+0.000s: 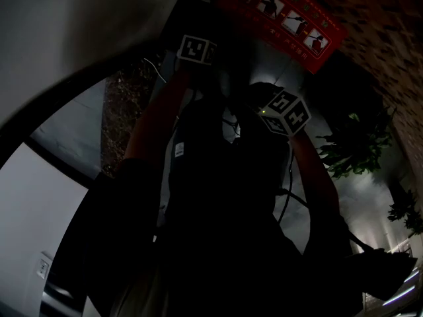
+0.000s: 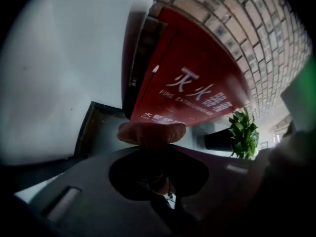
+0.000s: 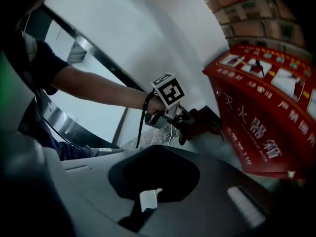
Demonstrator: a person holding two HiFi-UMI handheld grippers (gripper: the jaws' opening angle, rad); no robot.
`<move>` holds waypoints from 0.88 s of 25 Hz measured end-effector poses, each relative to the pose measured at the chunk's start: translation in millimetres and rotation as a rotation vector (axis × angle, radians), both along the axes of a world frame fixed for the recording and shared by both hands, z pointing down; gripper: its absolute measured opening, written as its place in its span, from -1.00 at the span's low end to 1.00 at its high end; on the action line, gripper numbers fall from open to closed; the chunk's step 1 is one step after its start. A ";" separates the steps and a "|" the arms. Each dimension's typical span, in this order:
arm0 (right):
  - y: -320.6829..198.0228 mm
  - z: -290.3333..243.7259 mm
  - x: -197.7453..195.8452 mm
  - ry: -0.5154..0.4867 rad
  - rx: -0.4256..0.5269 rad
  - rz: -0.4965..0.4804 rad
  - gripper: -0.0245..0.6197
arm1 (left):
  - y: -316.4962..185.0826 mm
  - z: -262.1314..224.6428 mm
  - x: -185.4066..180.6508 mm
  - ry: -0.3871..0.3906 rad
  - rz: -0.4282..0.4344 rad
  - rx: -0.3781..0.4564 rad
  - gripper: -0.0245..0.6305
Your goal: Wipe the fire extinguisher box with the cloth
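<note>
The red fire extinguisher box [image 2: 197,83] hangs on a brick wall, with white lettering on its front. It also shows in the right gripper view as the box [image 3: 266,122], and in the dark head view as the box [image 1: 284,18]. My left gripper [image 3: 187,118] is shut on a brownish-red cloth [image 3: 203,125], held at the box's lower left corner. In the left gripper view the cloth [image 2: 151,132] bunches just below the box's bottom edge. The right gripper's marker cube [image 1: 285,113] sits lower and to the right. Its jaws do not show.
A green potted plant [image 2: 243,132] stands on the floor right of the box. The brick wall [image 2: 256,38] runs behind it, and a white wall [image 2: 64,58] lies to the left. A dark-framed glass panel [image 3: 84,122] and a person's forearm [image 3: 98,88] are in the right gripper view.
</note>
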State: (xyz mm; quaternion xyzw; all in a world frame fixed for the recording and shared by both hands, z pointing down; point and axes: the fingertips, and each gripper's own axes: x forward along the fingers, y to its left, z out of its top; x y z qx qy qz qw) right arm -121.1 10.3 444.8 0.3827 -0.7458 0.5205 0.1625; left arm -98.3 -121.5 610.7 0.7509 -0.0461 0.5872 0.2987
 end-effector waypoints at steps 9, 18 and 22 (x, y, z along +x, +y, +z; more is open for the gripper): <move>-17.1 162.2 -12.4 0.049 -0.001 -0.220 -0.93 | -39.4 181.5 20.9 -0.024 0.101 0.063 -0.78; -63.7 286.6 2.4 0.166 0.104 -0.206 -0.93 | -63.5 302.8 49.9 0.022 0.153 0.073 -0.78; -53.5 314.1 -11.0 0.183 0.074 -0.259 -0.93 | -61.5 329.0 61.1 0.064 0.097 0.075 -0.78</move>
